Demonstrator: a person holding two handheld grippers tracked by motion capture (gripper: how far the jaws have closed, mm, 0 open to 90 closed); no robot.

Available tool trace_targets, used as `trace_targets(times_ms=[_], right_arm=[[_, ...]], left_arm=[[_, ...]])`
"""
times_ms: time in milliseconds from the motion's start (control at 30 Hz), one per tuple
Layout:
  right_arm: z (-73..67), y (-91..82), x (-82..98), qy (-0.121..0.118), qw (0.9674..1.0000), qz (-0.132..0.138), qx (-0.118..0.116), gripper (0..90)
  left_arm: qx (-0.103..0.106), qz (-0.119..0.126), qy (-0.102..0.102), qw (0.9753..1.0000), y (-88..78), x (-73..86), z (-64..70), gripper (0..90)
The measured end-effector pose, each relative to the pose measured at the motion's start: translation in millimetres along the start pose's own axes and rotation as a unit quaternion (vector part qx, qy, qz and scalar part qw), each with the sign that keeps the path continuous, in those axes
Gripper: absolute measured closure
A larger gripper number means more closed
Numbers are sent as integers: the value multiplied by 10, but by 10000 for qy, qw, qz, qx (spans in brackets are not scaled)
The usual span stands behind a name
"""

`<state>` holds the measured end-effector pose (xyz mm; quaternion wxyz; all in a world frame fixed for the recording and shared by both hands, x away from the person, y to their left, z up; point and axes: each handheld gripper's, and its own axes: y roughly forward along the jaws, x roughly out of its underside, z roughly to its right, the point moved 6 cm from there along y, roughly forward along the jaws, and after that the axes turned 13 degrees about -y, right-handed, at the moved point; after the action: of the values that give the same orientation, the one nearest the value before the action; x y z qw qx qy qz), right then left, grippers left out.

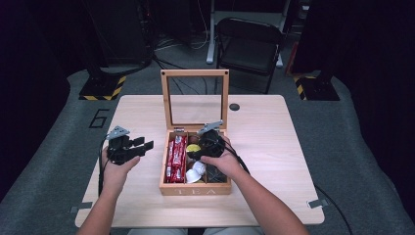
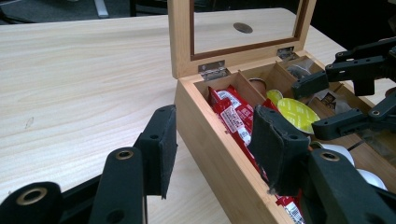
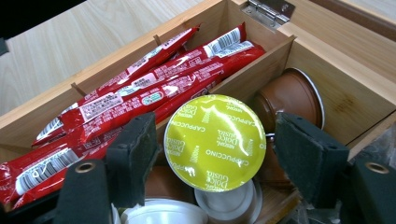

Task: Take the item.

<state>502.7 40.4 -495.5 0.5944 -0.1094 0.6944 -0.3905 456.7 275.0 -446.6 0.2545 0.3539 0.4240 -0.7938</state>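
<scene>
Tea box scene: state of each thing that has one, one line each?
Tea box: open.
Lid: raised, upright on its hinges.
Yellow-lidded capsule: tilted, between the right claw's pads, no pad pressing.
Red sachets: lying in the left compartment.
Left claw: open, empty, beside the box.
Right claw: open, over the middle compartment.

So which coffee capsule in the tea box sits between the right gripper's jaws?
The yellow-lidded cappuccino capsule; the brown capsule lies behind it, the white capsules below.

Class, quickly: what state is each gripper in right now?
Left gripper: open, holding nothing.
Right gripper: open around the round yellow-lidded coffee capsule, pads apart from it.
</scene>
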Motion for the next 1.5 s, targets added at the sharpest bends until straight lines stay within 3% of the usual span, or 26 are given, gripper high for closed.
trace_targets(times_ms=[467, 867, 1167, 1367, 1500], right_arm=[[-12, 41, 4, 32, 9998, -137, -142, 238], [-43, 113, -8, -22, 9995, -295, -124, 261], [-37, 103, -10, -18, 9996, -269, -59, 360], [-34, 110, -9, -69, 9995, -281, -103, 330], [-36, 107, -6, -54, 9995, -302, -102, 359]], left_arm=[[5, -28, -5, 10000, 3, 14, 2, 511], [4, 20, -14, 10000, -14, 5, -8, 512], [4, 25, -32, 10000, -14, 5, -11, 513], [16, 43, -45, 10000, -18, 2, -15, 513], [26, 44, -71, 10000, -20, 4, -18, 513]])
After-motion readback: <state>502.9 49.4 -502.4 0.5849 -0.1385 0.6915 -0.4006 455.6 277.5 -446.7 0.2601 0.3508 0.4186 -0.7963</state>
